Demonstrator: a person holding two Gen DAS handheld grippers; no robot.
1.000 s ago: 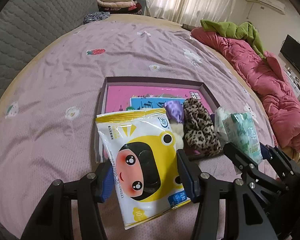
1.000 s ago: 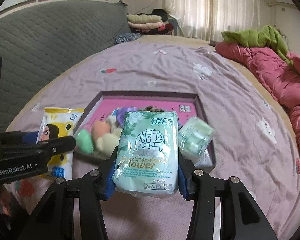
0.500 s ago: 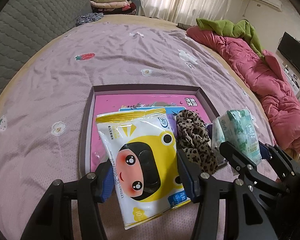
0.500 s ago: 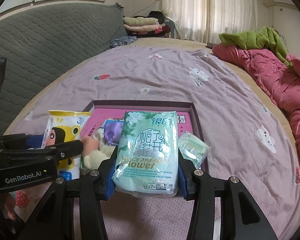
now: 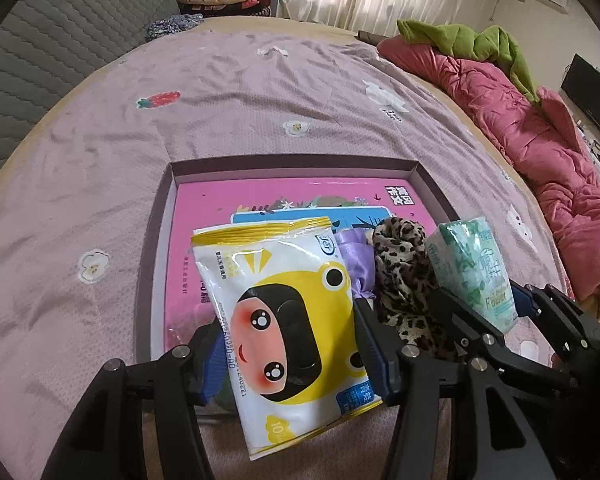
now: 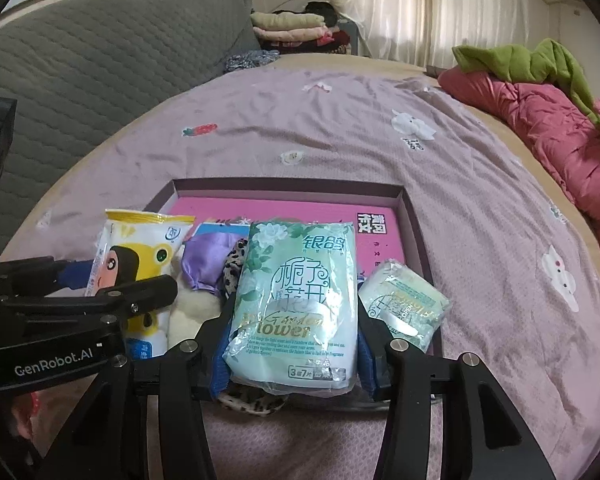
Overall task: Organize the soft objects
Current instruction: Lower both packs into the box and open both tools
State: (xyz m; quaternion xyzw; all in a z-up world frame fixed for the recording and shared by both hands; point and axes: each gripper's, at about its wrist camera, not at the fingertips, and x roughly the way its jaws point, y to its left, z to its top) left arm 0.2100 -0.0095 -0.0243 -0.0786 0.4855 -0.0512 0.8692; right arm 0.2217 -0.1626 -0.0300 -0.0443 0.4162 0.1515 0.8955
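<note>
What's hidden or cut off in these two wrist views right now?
- Left wrist: near end of the tray, behind the yellow wipes pack.
- Right wrist: most of the leopard-print cloth, behind the green tissue pack.
- Both views: small print on the packs, too fine.

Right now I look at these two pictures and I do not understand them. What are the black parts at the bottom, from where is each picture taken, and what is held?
No robot is here: a person holds a black two-finger gripper in each hand, and each carries a wide-angle camera looking forward along its fingers.

One picture is from the left gripper. It is shut on a yellow wipes pack with a cartoon face.

The other is from the right gripper, shut on a green tissue pack.

Below them, on a bed with a lilac sheet, lies a shallow pink-bottomed box. In it are a leopard-print cloth, a purple cloth and a small green pack.
</note>
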